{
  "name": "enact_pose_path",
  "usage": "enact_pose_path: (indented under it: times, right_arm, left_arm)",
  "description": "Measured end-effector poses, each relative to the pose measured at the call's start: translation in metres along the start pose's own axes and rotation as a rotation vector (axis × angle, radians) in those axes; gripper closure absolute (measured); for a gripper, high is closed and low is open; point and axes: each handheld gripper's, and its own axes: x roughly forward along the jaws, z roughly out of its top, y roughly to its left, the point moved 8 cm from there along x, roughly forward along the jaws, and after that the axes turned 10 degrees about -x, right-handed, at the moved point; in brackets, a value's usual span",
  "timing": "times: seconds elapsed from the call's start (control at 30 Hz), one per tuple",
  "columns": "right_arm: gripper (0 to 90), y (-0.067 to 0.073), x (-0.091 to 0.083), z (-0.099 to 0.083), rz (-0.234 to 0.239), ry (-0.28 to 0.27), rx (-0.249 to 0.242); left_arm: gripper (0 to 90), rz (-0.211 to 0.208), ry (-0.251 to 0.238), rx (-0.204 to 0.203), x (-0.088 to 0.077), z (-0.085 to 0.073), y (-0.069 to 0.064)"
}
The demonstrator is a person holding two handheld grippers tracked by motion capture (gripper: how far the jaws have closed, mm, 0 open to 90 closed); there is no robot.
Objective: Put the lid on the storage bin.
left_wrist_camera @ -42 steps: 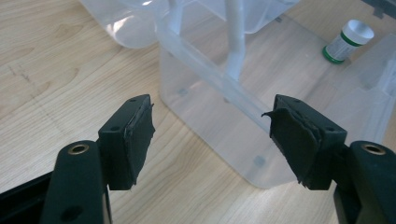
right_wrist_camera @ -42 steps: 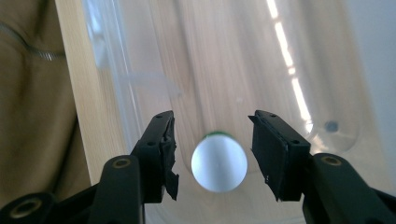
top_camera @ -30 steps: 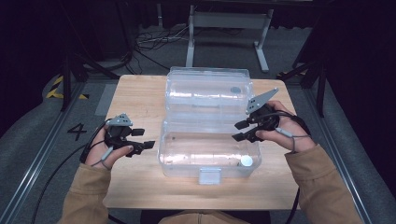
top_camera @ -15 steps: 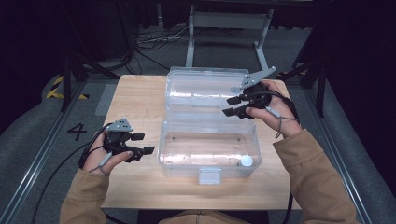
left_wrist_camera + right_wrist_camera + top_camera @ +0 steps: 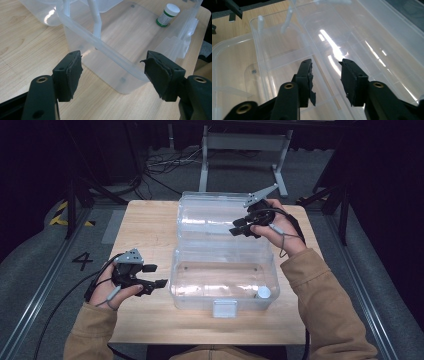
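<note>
Box (image 5: 225,280), clear and lid (image 5: 212,217) laid back, sits mid-table; right gripper (image 5: 240,227) hovers over the lid. Left gripper (image 5: 112,72) gapes wide and empty beside the box wall. Right gripper's jaws, just closing, stand half-open, empty.

The person's left hand (image 5: 112,287) holds the left gripper (image 5: 152,276) low and level near the body, its jaws standing wide apart with nothing between the pads (image 5: 72,72). The right forearm (image 5: 320,290), in a tan sleeve, reaches forward, and the right hand (image 5: 277,227) holds the right gripper (image 5: 237,227) pointing toward the person's left. Its jaws have just been closing and stand partly apart, with nothing gripped between them.
</note>
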Motion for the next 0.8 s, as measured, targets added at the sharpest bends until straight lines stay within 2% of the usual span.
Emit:
enact_pose_path:
  times: [0.1,0.3,0.57,0.8]
  right_arm:
    - [70.8,0.0,0.004,-0.002,0.005,0.022,-0.003]
    - [75.1,-0.001,0.003,-0.003,0.013,0.024,0.023]
    - [75.8,-0.001,0.003,-0.003,0.013,0.026,0.033]
    - [76.4,0.0,0.004,-0.002,0.011,0.02,0.04]
  left_arm:
    - [30.9,-0.017,-0.004,0.015,0.001,0.002,-0.005]
    - [31.6,-0.058,-0.011,0.035,0.005,0.006,-0.019]
    - [31.9,-0.097,-0.002,0.069,0.011,0.009,-0.034]
    - [36.0,-0.144,0.018,0.1,0.025,0.008,-0.048]
